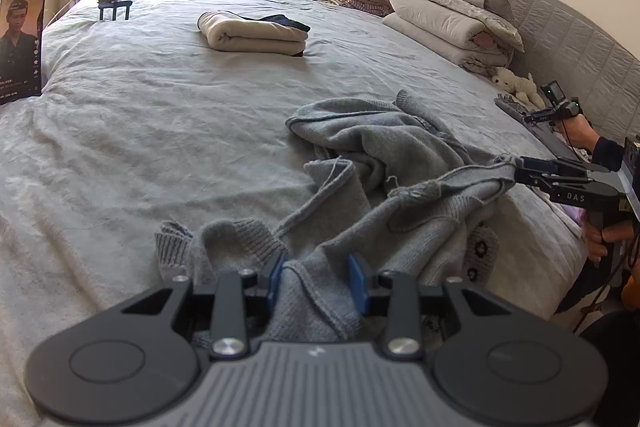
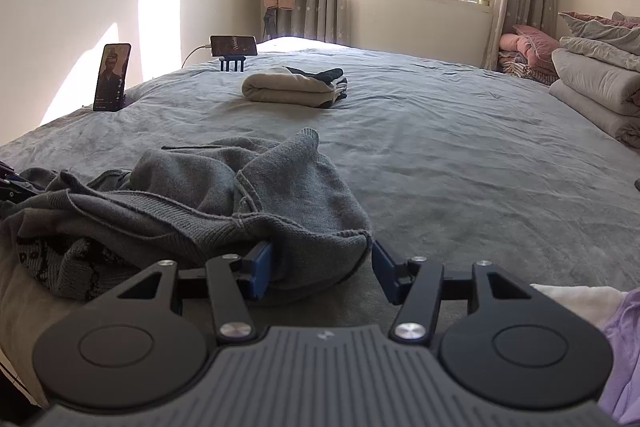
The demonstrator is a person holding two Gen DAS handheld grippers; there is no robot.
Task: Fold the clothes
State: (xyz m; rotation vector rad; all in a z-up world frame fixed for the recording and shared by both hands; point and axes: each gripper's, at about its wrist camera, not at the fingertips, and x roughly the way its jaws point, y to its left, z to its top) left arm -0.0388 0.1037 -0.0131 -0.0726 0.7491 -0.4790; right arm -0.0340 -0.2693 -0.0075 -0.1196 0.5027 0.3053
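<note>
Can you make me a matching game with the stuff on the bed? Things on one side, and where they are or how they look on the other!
Things:
1. grey sweater
2. cream garment
3. plush toy
4. upright phone

Descriptions:
A. neatly folded, middle of the bed
B. crumpled, near the grippers
C. standing at the bed's edge, screen lit
D. white, lying by the headboard

Pairs: 1-B, 2-A, 3-D, 4-C
</note>
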